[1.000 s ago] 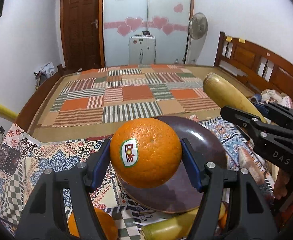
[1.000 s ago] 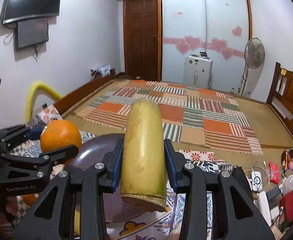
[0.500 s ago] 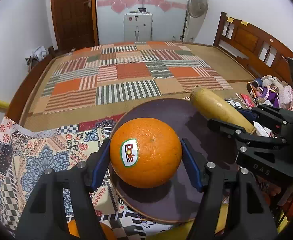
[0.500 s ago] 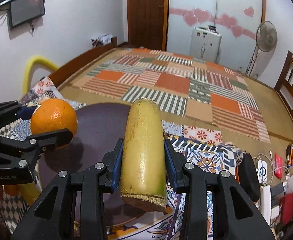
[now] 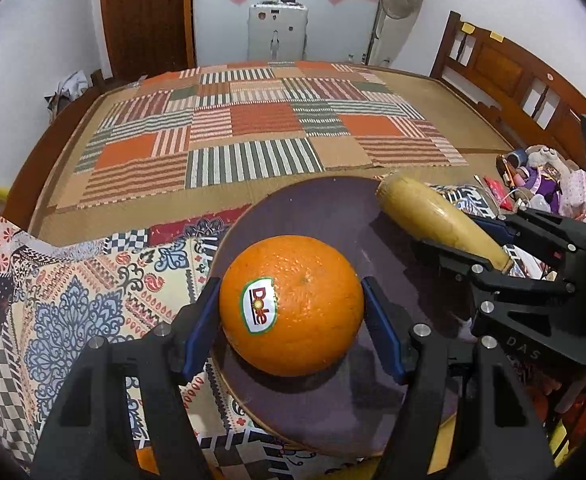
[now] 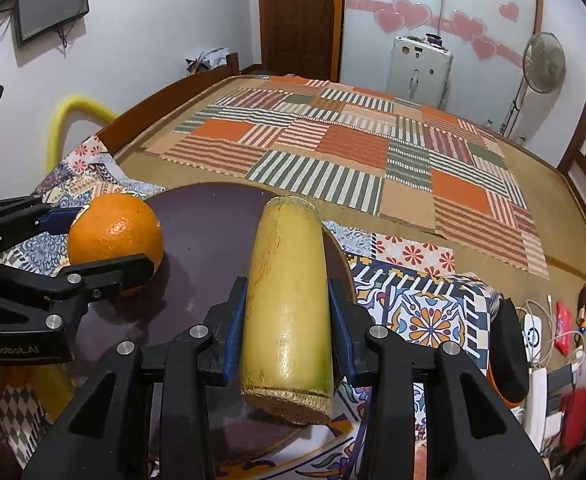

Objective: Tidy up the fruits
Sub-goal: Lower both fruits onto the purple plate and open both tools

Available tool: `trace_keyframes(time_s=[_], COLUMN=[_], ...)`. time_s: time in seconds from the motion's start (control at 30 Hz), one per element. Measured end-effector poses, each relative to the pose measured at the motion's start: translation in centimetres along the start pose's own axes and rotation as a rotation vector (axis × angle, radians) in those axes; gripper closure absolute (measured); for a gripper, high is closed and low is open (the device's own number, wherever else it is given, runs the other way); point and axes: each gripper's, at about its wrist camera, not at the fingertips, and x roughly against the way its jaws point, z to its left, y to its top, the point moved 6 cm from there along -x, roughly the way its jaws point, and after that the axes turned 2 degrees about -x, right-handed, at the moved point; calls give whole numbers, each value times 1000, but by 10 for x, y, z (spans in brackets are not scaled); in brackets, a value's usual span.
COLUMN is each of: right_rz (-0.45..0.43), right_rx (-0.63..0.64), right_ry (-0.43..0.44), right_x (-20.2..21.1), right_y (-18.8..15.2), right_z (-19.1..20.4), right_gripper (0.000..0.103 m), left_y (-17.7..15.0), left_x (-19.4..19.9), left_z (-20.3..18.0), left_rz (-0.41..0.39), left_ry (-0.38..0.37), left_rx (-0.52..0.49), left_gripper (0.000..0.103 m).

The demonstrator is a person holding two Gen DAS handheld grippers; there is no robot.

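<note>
The orange [image 5: 291,306], Dole sticker toward you, sits clamped between the blue pads of your left gripper [image 5: 291,320], over the near left part of the dark round plate [image 5: 325,212]. Your right gripper [image 6: 289,320] is closed on the yellow cut stalk [image 6: 289,292], probably sugarcane or a banana section, which hangs over the plate's right edge with its sawn end toward you.

To set both down well, lower each until the fruit rests on the plate before you ease the pads apart. The orange will roll, so place it away from the rim and release slowly. Lay the stalk fully onto the plate, not across the edge, and keep it apart from the orange so neither nudges the other.

The plate itself looks bare; whether the orange already touches it is hard to tell. Below its near edge, on the patterned cloth [image 5: 77,280], more orange and yellow fruit shows only partly.
</note>
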Motion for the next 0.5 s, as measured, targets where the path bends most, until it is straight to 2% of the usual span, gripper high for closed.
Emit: trace_keyframes(time_s=[0.27, 0.4, 0.43, 0.5], right_rz=[33, 22, 19, 11], right_rx=[33, 47, 51, 55], right_ry=[-11, -14, -14, -18], right_x=[-7, -4, -3, -1], right_y=[-2, -2, -2, -1], right_z=[3, 4, 5, 7], right_gripper=[68, 68, 67, 57], left_y=[2, 3, 3, 4], left_x=[-2, -3, -4, -2], left_z=[0, -1, -1, 0], left_rz=[-1, 9, 10, 3], left_ry=[0, -12, -15, -7], left_rx=[-3, 3, 8, 13], left_gripper=[35, 29, 26, 24])
